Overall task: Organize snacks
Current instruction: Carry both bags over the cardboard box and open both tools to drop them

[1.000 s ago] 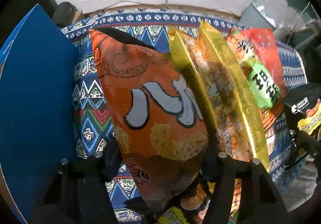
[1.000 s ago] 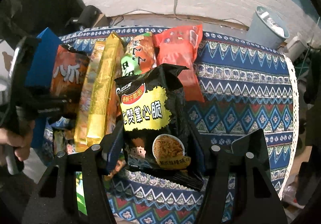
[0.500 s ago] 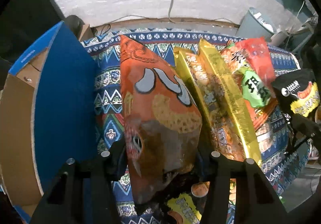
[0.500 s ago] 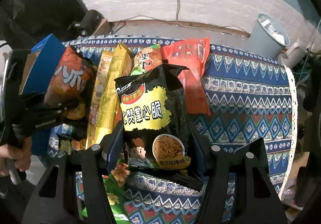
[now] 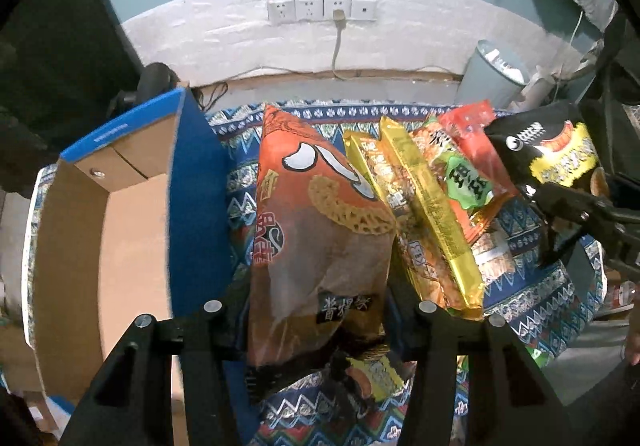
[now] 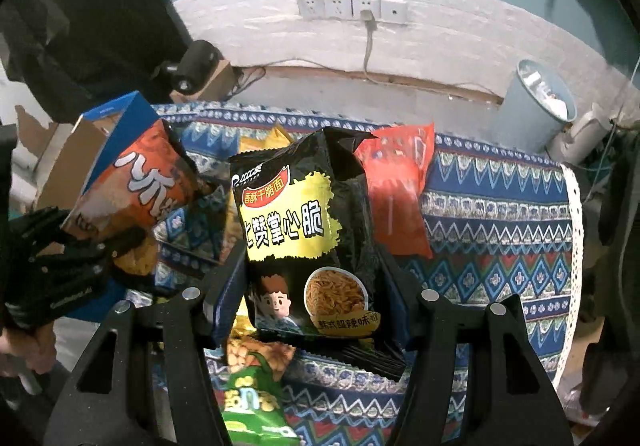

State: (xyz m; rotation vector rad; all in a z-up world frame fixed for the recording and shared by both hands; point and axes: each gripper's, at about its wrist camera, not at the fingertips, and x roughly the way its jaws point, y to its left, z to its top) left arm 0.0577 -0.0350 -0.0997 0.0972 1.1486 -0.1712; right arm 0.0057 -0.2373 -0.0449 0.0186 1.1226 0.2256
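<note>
Snacks rose off the cloth [image 6: 500, 214]: left gripper [image 5: 320, 310] squeezed the orange bag [image 5: 320, 238] beside the box [image 5: 132, 206], right gripper [image 6: 316, 298] clamped the black bag [image 6: 308, 238], both apparently box-bound.

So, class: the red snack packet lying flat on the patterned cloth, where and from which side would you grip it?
Take the red packet by its crimped top edge, coming from above at the wall-side end. It lies flat on the cloth, so the thin sealed edge is probably easiest to pinch, and the black noodle bag blocks the near side in this view.
</note>
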